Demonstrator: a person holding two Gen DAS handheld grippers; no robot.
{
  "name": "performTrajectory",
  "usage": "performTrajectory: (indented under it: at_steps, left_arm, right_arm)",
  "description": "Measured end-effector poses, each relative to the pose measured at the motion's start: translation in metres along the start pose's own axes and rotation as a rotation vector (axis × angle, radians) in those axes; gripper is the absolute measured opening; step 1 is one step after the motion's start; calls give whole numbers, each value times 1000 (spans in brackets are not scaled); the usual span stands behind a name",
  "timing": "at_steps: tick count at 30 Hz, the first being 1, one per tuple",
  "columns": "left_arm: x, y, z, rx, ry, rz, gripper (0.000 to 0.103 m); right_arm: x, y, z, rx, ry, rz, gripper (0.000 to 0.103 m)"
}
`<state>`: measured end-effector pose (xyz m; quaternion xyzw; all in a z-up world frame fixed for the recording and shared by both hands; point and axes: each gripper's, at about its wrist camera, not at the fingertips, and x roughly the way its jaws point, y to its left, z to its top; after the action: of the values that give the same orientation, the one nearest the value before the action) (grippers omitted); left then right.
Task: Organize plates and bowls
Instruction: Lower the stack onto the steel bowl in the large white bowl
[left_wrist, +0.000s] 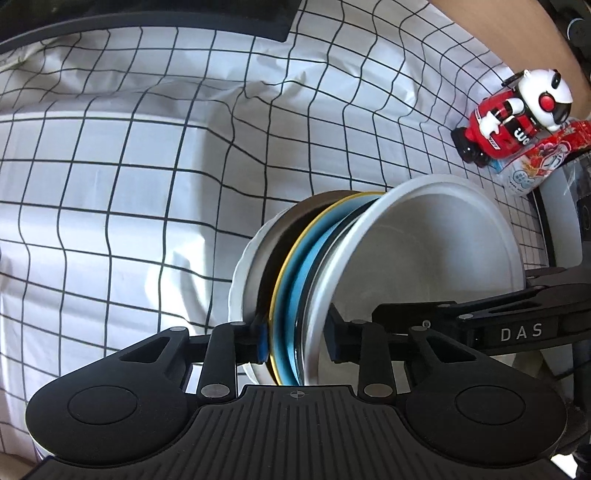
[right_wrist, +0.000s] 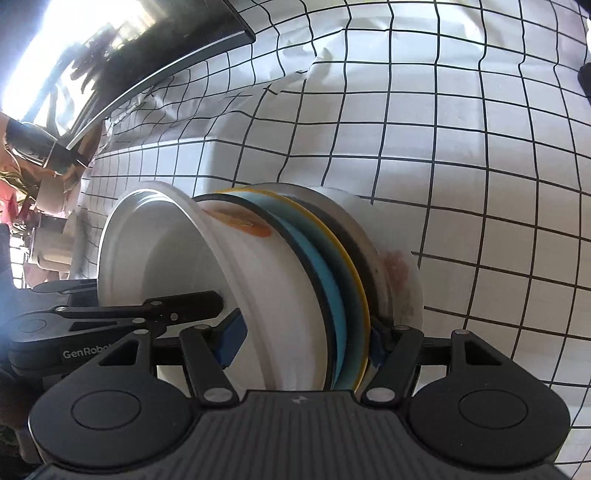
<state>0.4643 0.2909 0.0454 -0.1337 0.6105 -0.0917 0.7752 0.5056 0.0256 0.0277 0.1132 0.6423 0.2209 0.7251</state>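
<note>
A stack of dishes is held between both grippers above the checked tablecloth. It has a white bowl (left_wrist: 424, 251) on top, then a blue plate (left_wrist: 299, 280) with a yellow rim, a dark plate and a white plate (left_wrist: 240, 280) at the bottom. My left gripper (left_wrist: 295, 341) is shut on the stack's near edge. The right gripper's arm (left_wrist: 517, 321) reaches in from the right. In the right wrist view my right gripper (right_wrist: 306, 341) clamps the same stack, white bowl (right_wrist: 251, 280) to white bottom plate (right_wrist: 402, 266). The left gripper's arm (right_wrist: 110, 317) shows at left.
A white cloth with a black grid (left_wrist: 129, 166) covers the table. A red and white toy figure (left_wrist: 517, 110) and a snack packet (left_wrist: 543, 158) lie at the right. A dark strip (right_wrist: 166, 70) borders the table's far edge, with clutter (right_wrist: 40, 177) at far left.
</note>
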Motion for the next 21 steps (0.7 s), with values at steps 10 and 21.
performTrajectory:
  at_steps: [10,21]
  left_arm:
    - [-2,5,0,20,5,-42,27]
    - [2,11,2,17,6,-85,30]
  right_arm:
    - [4,2,4,16,29,-13,63]
    - [-1,8,8,-5,90,-61,58]
